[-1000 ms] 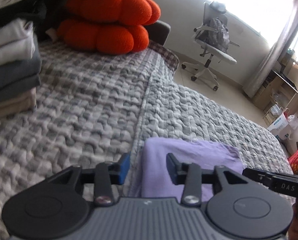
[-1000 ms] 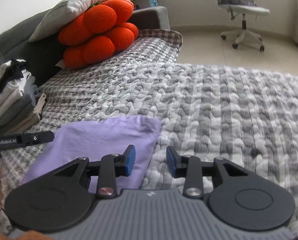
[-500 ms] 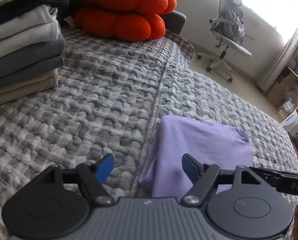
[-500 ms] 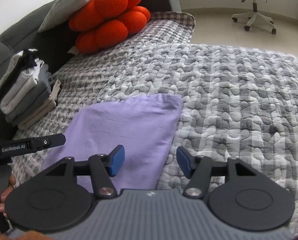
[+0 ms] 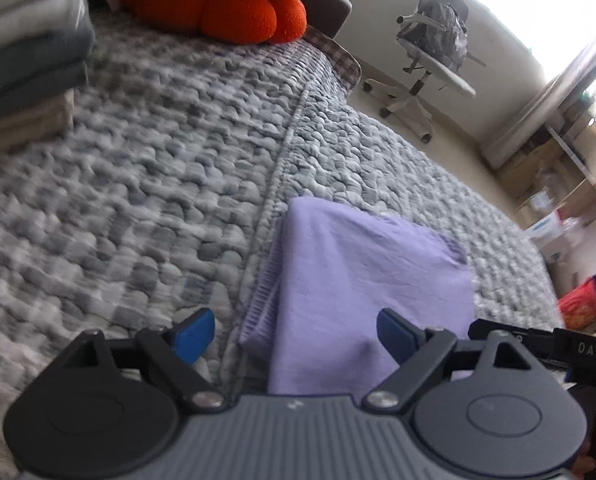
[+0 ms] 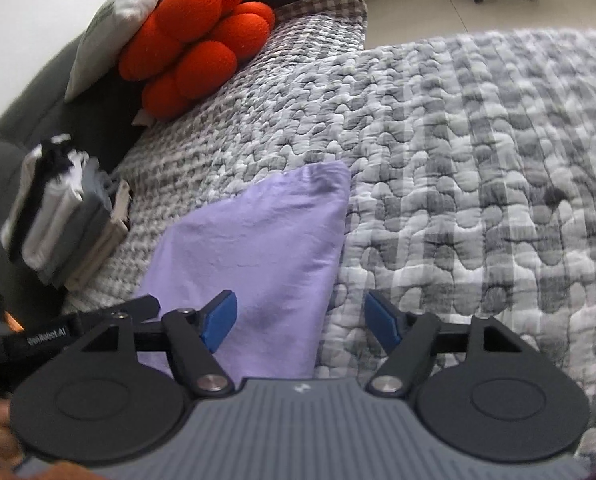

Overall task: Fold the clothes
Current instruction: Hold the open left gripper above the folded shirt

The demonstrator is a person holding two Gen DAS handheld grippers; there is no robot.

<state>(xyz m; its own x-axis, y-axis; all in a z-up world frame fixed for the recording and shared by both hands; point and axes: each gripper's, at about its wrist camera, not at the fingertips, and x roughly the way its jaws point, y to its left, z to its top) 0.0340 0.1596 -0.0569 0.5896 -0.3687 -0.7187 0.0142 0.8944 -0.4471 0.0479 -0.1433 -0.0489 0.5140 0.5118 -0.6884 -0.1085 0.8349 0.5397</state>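
change: both grippers' jaws were narrow, now opening, nothing clamped
left gripper: apart over shirt edge
right gripper: apart
meaning: shirt released folded on bed; probably stack next

Lying on the quilted bed: lilac cloth, clothes stack, orange cushion.

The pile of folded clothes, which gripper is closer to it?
Left. The left gripper sits on the pile of folded clothes side of the purple cloth; the right gripper is at its far edge.
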